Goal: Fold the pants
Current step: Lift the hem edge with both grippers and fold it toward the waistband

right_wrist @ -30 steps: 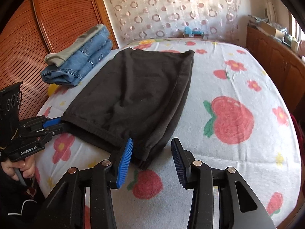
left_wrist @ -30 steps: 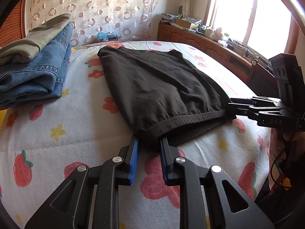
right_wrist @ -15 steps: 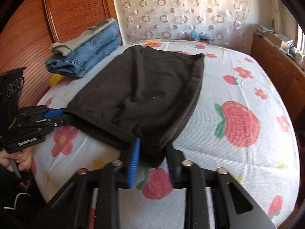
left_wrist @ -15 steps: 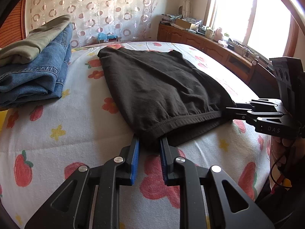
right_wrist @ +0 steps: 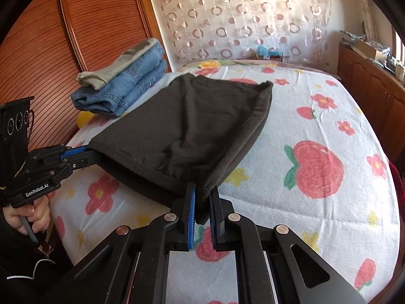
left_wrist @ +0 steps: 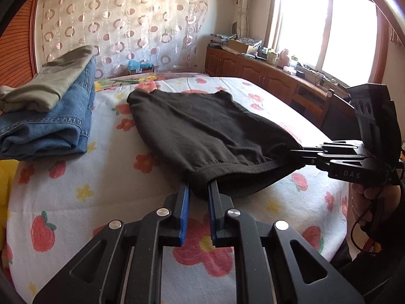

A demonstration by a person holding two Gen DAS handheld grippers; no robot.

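Dark brown pants (left_wrist: 207, 131) lie folded lengthwise on the flower-print bed, also seen in the right wrist view (right_wrist: 192, 126). My left gripper (left_wrist: 198, 192) is shut on the near left corner of their near edge; it shows from the side in the right wrist view (right_wrist: 88, 152). My right gripper (right_wrist: 202, 197) is shut on the near right corner; it shows in the left wrist view (left_wrist: 296, 152). The near edge is lifted off the bed between the two grippers, while the far end rests on the bed.
A stack of folded jeans (left_wrist: 50, 124) with an olive garment (left_wrist: 50, 86) on top sits at the bed's left, by a wooden wall (right_wrist: 63, 50). Wooden cabinets (left_wrist: 265, 76) with clutter run along the right under a window. The bed sheet (right_wrist: 329, 126) extends to the right.
My right gripper closed on the pants' near right corner. Both grippers then rose, lifting the near edge off the bed.
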